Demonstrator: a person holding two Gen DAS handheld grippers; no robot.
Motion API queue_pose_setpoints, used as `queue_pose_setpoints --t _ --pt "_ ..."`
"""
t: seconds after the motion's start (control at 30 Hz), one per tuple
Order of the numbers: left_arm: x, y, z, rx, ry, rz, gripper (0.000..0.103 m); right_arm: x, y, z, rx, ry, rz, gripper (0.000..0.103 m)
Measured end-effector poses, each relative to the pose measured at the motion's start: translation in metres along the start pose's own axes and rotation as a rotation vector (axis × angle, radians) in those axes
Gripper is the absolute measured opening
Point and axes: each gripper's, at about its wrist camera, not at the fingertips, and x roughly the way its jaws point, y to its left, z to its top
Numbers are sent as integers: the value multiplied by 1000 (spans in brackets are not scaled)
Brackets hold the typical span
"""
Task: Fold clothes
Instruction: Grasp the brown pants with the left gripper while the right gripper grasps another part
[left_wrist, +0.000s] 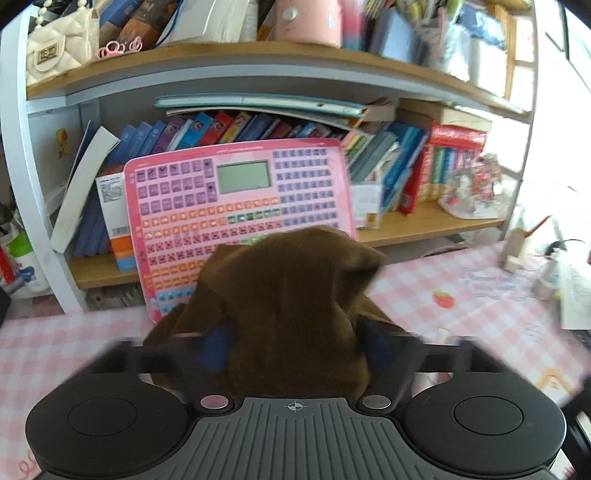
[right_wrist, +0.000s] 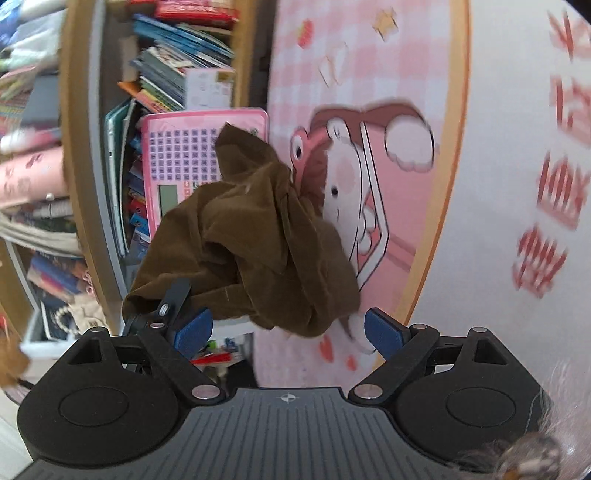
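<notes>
**Brown garment bunched and lifted at the left claw; right claw spread wide**

1. Left claw (left_wrist: 291, 343): the crumpled brown velvety cloth garment (left_wrist: 288, 295) fills the space between the two blue-padded fingers (left_wrist: 214, 347) and rises in front of the lens as a tall bunched mound. The fingers are partly hidden by fabric and blurred, but the cloth is pinched between them, so the claw is closed on the garment.

2. Right claw (right_wrist: 288, 328): the two blue ribbed pads (right_wrist: 194, 328) stand far apart, and nothing sits between them. The garment (right_wrist: 258, 240) hangs just beyond the fingertips as a loose wad, with one corner pointing up. In this view a second black finger with a blue pad grips the cloth's lower left edge (this is the left claw (right_wrist: 173, 299), seen from the side).

3. Garment location: held up above the pink-and-white checked tabletop (left_wrist: 443, 280), in front of the shelving. Whether any part of it touches the tabletop cannot be told.

4. Surroundings: a pink toy learning tablet with rows of purple and orange keys and a small grey screen (left_wrist: 236, 206) leans against a white-framed wooden bookshelf (left_wrist: 236, 59) packed with books. A cream quilted handbag with a pearl handle (left_wrist: 59, 44) sits on the upper shelf. The right wrist view is rotated and shows a cartoon print on the tabletop cover (right_wrist: 369, 184).
</notes>
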Motion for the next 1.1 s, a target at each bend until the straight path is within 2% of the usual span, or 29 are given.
queue_pose_setpoints --t 0.03,0.1,0.23,0.4,0.63,0.8,0.9,0.97,1.03,1.07,1.1 --pt "4 6 3 -22 9 14 7 3 -1 -2 17 14 9 90" --pt "-10 28 7 -97 -39 18 5 9 -3 -6 49 40 32 90" --pt "-62 67 1 -109 -107 84 4 23 -7 -11 111 77 77 90" --pt "-121 106 -26 -199 -94 154 4 44 -10 -18 159 88 80 91" --pt "-179 123 -67 -281 -55 287 4 81 -14 -33 196 130 35 91" --pt "-204 130 -85 -338 -41 352 4 96 -16 -40 182 145 -7 91" --pt "-211 132 -90 -356 -31 376 4 94 -17 -39 187 120 -25 86" --pt "-216 133 -93 -367 -24 392 4 90 -16 -35 177 94 -44 68" --pt "-213 130 -95 -356 10 372 6 88 -15 -31 153 90 -38 32" --pt "-210 128 -96 -347 31 364 12 86 -13 -28 127 86 -21 26" --pt "-207 125 -97 -337 52 358 14 82 -9 -25 96 78 -5 15"
